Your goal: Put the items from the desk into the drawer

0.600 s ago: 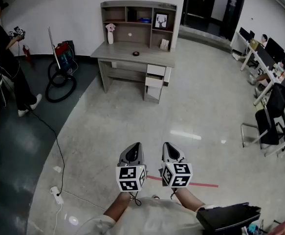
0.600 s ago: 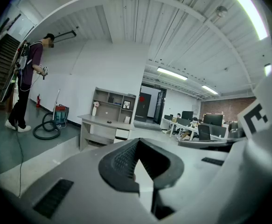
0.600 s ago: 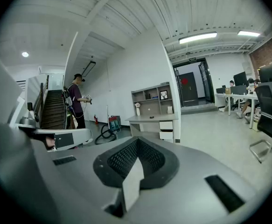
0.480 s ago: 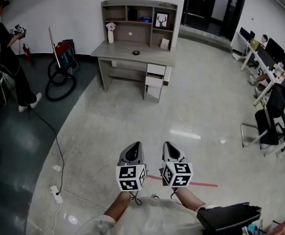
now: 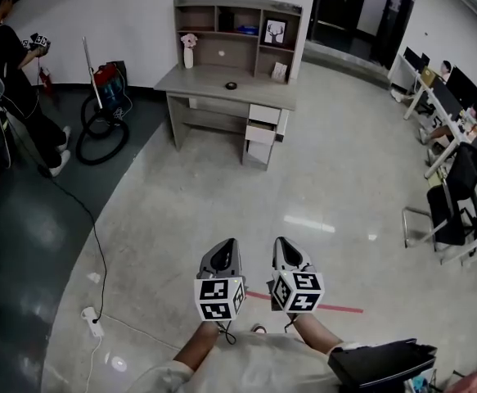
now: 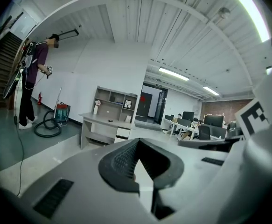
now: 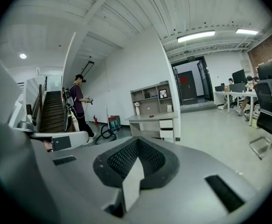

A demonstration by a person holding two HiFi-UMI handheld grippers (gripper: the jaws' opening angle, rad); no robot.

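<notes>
head view: over the last half second the grey wooden desk with a shelf hutch (image 5: 201, 82) has shifted slightly up the frame. it remains well apart from both grippers, so the approach is judged barely begun. left gripper (image 5: 221, 255) and right gripper (image 5: 285, 250): fingers clenched, nothing between them. left of the route: thin floor cable (image 5: 95, 252), red vacuum cleaner with black hose (image 5: 107, 88). task item: small dark round object (image 5: 231, 85) on the desk. white drawer (image 5: 258, 134), lower right of it, appears slightly pulled out. nothing blocks the straight line.
</notes>
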